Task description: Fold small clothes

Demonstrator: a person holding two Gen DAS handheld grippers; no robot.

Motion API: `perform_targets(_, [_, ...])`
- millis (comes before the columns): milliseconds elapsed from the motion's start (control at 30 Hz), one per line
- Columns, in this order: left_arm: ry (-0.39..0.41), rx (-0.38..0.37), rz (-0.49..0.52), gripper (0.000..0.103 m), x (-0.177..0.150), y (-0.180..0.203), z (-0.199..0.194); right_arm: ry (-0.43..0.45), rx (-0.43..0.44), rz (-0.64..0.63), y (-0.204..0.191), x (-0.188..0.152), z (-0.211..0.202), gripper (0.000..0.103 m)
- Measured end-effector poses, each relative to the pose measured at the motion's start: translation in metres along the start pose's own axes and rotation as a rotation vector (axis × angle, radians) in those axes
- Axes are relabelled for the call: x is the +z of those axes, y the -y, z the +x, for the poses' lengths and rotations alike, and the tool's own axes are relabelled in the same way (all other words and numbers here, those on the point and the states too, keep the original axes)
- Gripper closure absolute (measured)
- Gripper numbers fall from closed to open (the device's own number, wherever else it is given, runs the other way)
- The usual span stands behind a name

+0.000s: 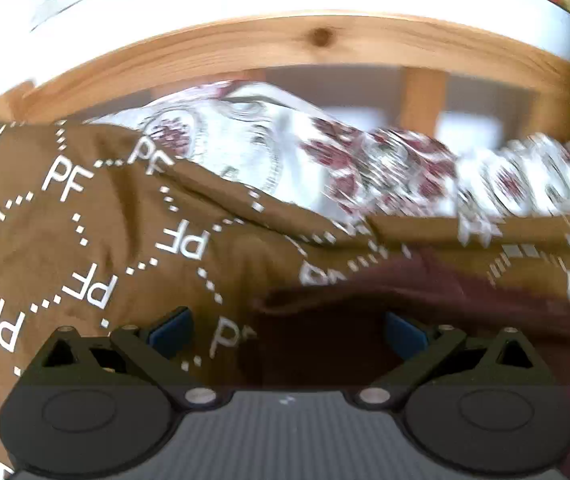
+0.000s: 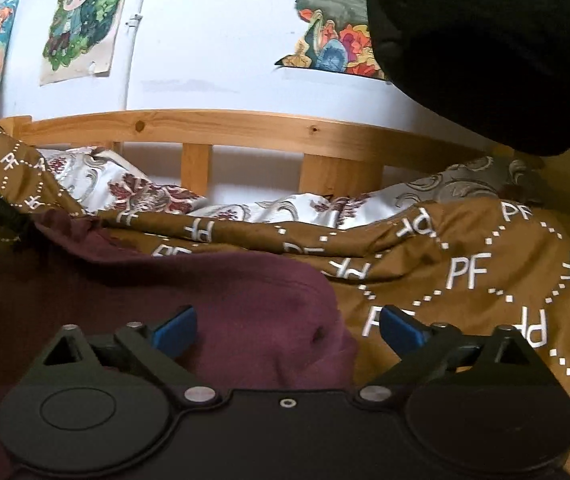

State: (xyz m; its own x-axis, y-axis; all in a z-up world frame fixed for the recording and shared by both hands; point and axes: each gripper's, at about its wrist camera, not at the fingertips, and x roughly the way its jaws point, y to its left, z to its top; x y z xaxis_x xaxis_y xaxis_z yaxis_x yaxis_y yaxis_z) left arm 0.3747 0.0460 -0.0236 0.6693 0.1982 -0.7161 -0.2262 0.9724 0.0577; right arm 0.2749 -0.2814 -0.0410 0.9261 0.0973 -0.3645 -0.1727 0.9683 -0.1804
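Lying on a brown bedspread (image 2: 465, 248), the maroon garment (image 2: 245, 300) spreads in soft folds just ahead of both grippers. Its cloth looks thick and matte, with a rounded fold that ends between the blue pads of the right gripper (image 2: 288, 330). That gripper's jaws stand wide apart and press on nothing; the fold sits under the gap, nearer the left pad. In the left wrist view the garment (image 1: 365, 312) appears dark and blurred, lying under and beyond the left gripper (image 1: 287, 330), whose jaws are also spread wide with nothing clamped between them.

The bedspread (image 1: 65, 240) carries white letters "PF", repeated all over and linked by dotted white lines into a diamond pattern; some letters read upside down or sideways where the cloth is rumpled. No other writing can be read.

Behind the bedspread, a white quilt (image 2: 145, 192) with dark red flower prints and grey scrolls bunches up along the far edge. A pale pine bed rail (image 2: 225, 124) with upright slats and visible knots runs behind it. On the white wall (image 2: 213, 40) hang coloured drawings: a cartoon figure with yellow hair (image 2: 85, 20), and a bright flowery one (image 2: 333, 32). A large black rounded shape (image 2: 493, 40) fills the upper right of the right wrist view, covering part of the wall and rail; what it is cannot be told.
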Motion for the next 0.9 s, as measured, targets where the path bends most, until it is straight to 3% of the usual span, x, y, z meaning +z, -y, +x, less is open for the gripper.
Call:
perform_targets(67, [-0.002,0.048,-0.037,0.000,0.005,-0.003,0.010,-0.018,-0.047,0.031,0.009,-0.002,0.004,0.003])
perform_targets(200, [0.007,0.056,-0.035,0.000,0.004,-0.004,0.017,-0.071,-0.155,0.095,0.029,-0.007,0.010,0.001])
perform_targets(367, [0.022,0.067,0.017,0.001,0.002,0.003,0.003,-0.041,-0.142,0.103,0.028,-0.007,0.003,0.001])
perform_targets(533, [0.022,0.043,0.020,0.001,-0.011,-0.007,-0.023,-0.019,-0.073,0.119,0.020,-0.002,0.000,0.001])
perform_targets(667, [0.000,0.036,0.022,0.001,-0.036,-0.026,-0.046,-0.095,-0.228,0.036,0.014,-0.006,0.011,0.001])
perform_targets(900, [0.002,0.007,0.015,0.001,-0.072,-0.062,-0.083,-0.101,-0.306,0.025,0.011,-0.005,0.008,0.001])
